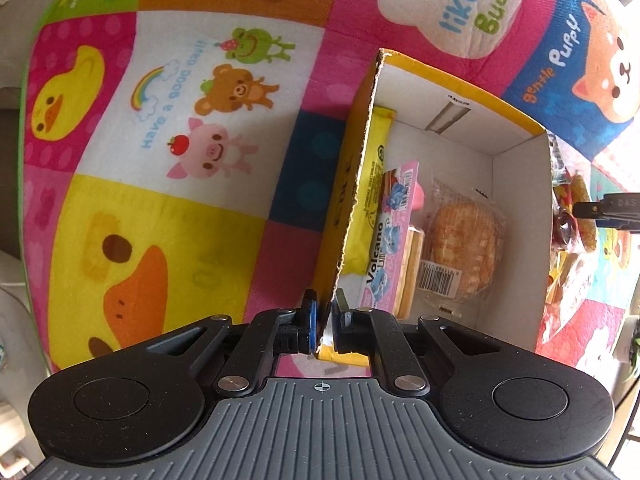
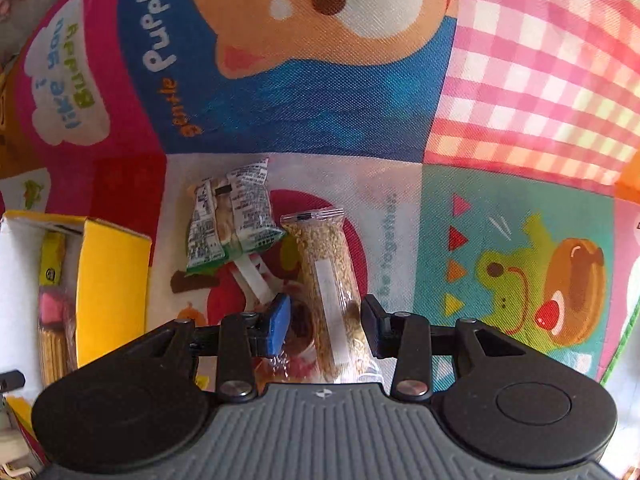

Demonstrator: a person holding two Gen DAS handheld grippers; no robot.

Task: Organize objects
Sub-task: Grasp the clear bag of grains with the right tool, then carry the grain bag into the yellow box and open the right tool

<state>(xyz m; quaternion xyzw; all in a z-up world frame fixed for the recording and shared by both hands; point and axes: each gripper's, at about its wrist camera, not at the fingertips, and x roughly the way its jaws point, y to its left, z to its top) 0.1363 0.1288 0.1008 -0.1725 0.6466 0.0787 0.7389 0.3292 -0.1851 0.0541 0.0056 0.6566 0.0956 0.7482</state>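
My left gripper (image 1: 326, 322) is shut on the left wall of a yellow cardboard box (image 1: 352, 184) that stands on a colourful cartoon mat (image 1: 168, 120). Inside the box lie a yellow packet (image 1: 370, 196), a pink Volcano packet (image 1: 394, 236) and a wrapped round wafer (image 1: 464, 252). My right gripper (image 2: 326, 320) is open, its fingers on either side of a clear grain bar packet (image 2: 332, 280). A green and white snack packet (image 2: 232, 220) lies to the bar's left. The box (image 2: 112, 280) shows at the left of the right wrist view.
A small round brown snack in clear wrap (image 2: 300, 328) and a white strip (image 2: 252, 276) lie by the right gripper's blue finger. More snack packets (image 1: 576, 220) lie right of the box, with the other gripper's tip (image 1: 600, 208) over them.
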